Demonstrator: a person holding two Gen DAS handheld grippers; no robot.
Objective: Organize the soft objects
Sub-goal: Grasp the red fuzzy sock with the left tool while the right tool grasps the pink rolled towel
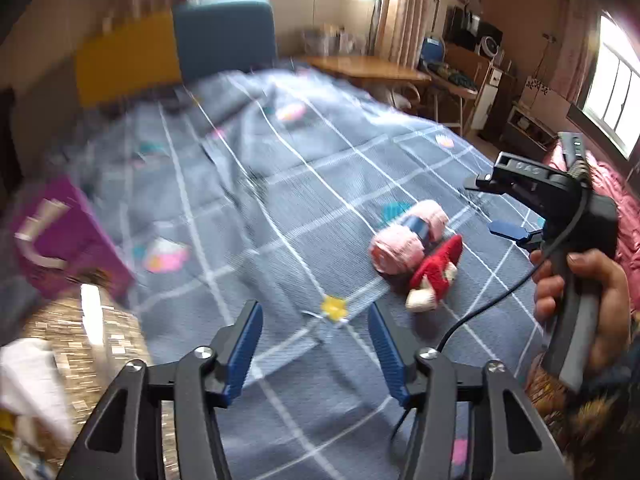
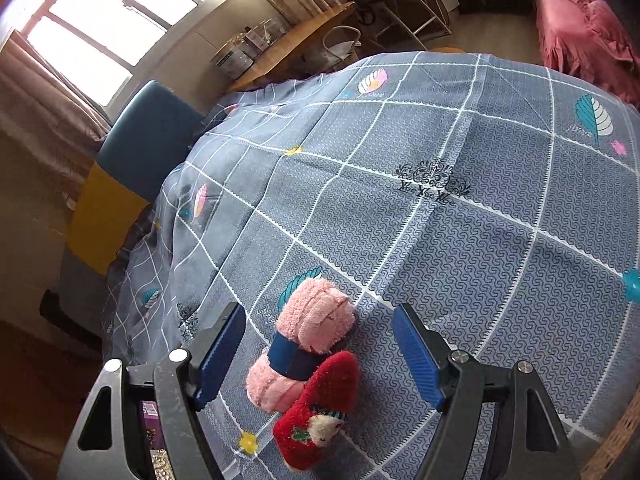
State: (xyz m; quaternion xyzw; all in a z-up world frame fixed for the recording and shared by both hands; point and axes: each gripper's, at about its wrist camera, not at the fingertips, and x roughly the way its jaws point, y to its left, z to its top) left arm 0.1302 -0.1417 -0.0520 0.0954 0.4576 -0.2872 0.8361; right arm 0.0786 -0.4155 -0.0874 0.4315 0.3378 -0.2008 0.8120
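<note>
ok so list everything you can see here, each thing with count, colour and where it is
pink fuzzy roll: one, pink with a dark blue band, lying on the bed between the right jaws, not gripped
red fuzzy sock: one, red with a white and green figure, touching the pink roll on its near side
bedspread: one, grey-blue with a white grid and leaf prints, covering the bed
headboard: one, blue and yellow panels, at the far end of the bed
purple box: one, purple, blurred, left edge of the bed
wooden desk: one, light brown, by the window
pink cover: one, pink, on furniture beyond the bed
left gripper: one, black with blue pads, jaws open over bare bedspread
right gripper: one, same colours, jaws open
hand: one, holding the right gripper's handle
</note>
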